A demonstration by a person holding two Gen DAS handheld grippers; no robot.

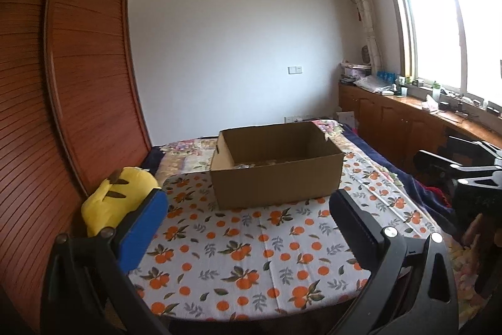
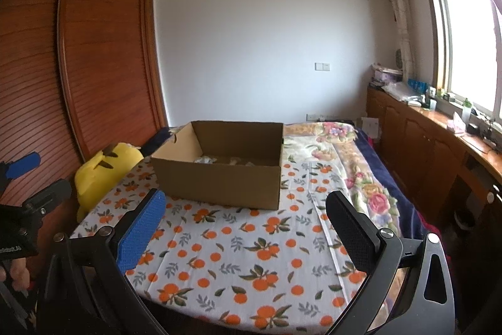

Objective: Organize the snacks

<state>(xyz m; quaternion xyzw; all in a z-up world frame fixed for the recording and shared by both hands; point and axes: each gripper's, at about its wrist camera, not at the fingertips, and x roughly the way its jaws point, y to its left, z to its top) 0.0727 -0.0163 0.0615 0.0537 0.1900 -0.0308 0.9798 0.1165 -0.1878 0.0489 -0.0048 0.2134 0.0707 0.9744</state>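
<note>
Open brown corrugated cardboard box point(image 1: 276, 165) on orange-print cloth point(image 1: 251, 256) over the bed, pale wrapped snacks point(image 2: 226, 160) inside half hidden by its wall, left tongs point(image 1: 248, 218) and right tongs point(image 2: 244, 218) both spread apart, empty.

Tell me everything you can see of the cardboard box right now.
The box is plain brown corrugated cardboard, rectangular, open-topped, with no flaps showing and a hand slot in its left end wall. It sits upright and flat on the orange-print cloth, towards its far end, turned slightly askew. A few pale wrapped items lie on its floor, mostly hidden by the near wall. A yellow plush lies to its left, apart from it. Neither gripper touches it.
</note>
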